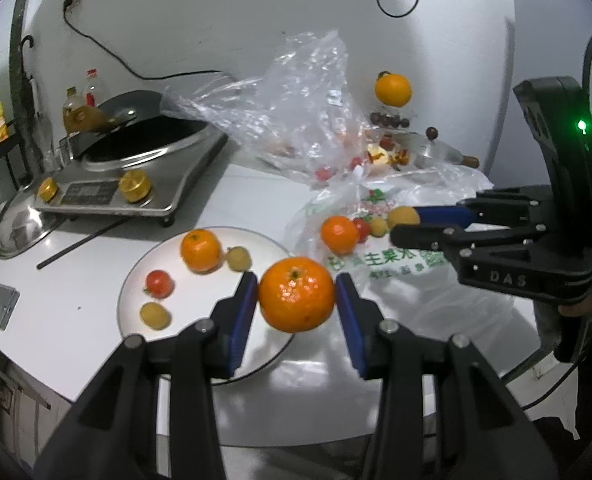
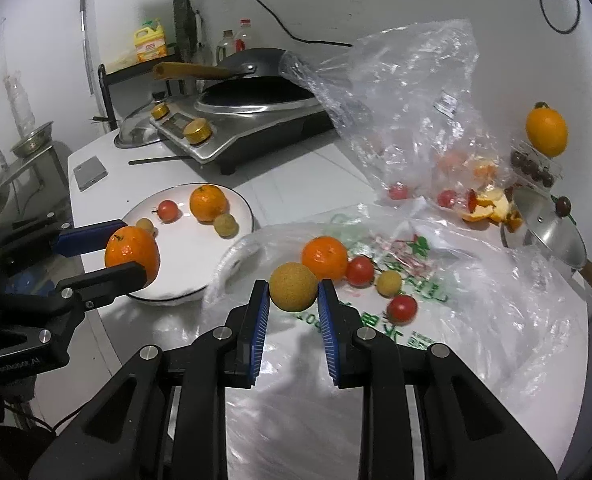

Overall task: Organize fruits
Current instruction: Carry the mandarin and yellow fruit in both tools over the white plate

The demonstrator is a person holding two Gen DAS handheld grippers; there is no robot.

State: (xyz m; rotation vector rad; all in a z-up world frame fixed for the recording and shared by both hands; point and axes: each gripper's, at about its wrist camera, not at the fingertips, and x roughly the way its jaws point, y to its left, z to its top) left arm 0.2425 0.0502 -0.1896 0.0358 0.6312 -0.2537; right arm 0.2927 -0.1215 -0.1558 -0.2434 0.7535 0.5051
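Left wrist view looks along the left gripper (image 1: 296, 300), whose jaws are clamped on an orange (image 1: 296, 299) held above the near rim of a white plate (image 1: 136, 280). On the plate lie another orange (image 1: 200, 250), a small tomato (image 1: 159, 283) and two small tan fruits (image 1: 238, 258), all apart from one another. To the right, the right gripper (image 1: 406, 222) reaches in over a printed plastic bag (image 1: 396, 272), its jaws clamped on a tan fruit.

From the right wrist view, the right gripper (image 2: 293, 288) pinches that round tan fruit (image 2: 293, 287) between its blue pads, above the bag (image 2: 476, 320). Still lying on the bag are an orange (image 2: 324, 258), two tomatoes (image 2: 360, 270) and one small tan fruit (image 2: 389, 283), close together. The left gripper (image 2: 130, 250) shows at the left with its orange (image 2: 132, 254) over the plate's (image 2: 240, 200) edge.

Behind, a crumpled clear bag (image 2: 408, 100) leans beside an induction cooker (image 2: 232, 128) carrying a wok. Orange peel (image 2: 490, 204) lies near a steel lid (image 2: 552, 236) at the right of the table (image 2: 296, 172).
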